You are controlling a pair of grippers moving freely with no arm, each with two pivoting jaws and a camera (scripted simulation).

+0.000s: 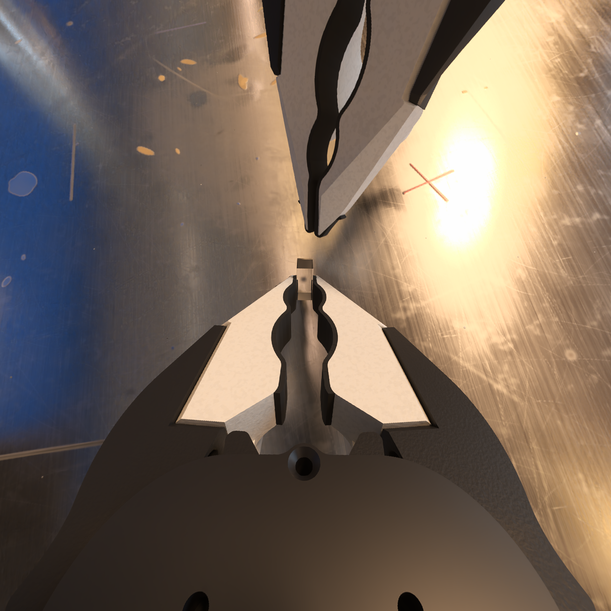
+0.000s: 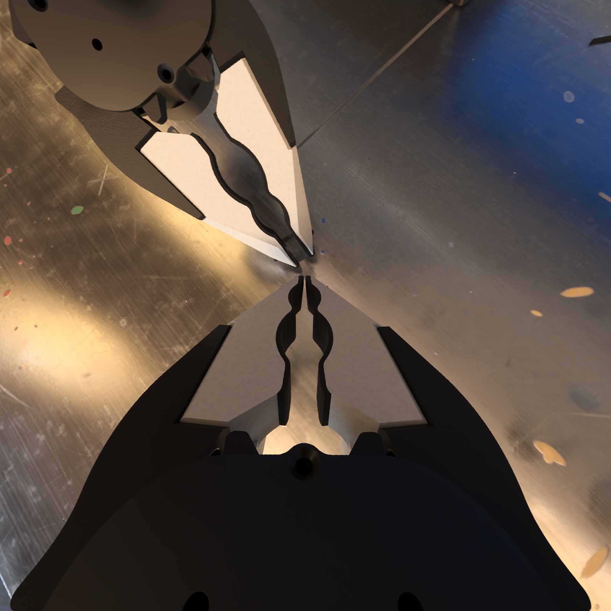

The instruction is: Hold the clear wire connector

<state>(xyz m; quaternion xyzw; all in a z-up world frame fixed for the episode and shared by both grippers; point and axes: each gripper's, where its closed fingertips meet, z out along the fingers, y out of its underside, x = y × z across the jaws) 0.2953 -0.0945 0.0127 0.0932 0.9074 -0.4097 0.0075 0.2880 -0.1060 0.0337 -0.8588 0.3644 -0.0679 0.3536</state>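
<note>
The clear wire connector [image 1: 304,264] is a small see-through block. My left gripper [image 1: 304,281] is shut on it, and the block's far end sticks out past the fingertips, just above the metal surface. My right gripper [image 1: 312,231] comes in from the top of the left wrist view, jaws shut, its tips a short way beyond the connector and not touching it. In the right wrist view my right gripper [image 2: 304,280] is shut with nothing seen in it. The left gripper [image 2: 302,258] reaches in from the upper left with the connector [image 2: 293,245] between its tips.
Both grippers hover over a scratched metal tabletop [image 1: 132,264] with paint flecks. A thin red cross mark [image 1: 428,182] lies to the right of the right gripper's tips. A seam line [image 2: 373,79] runs across the surface.
</note>
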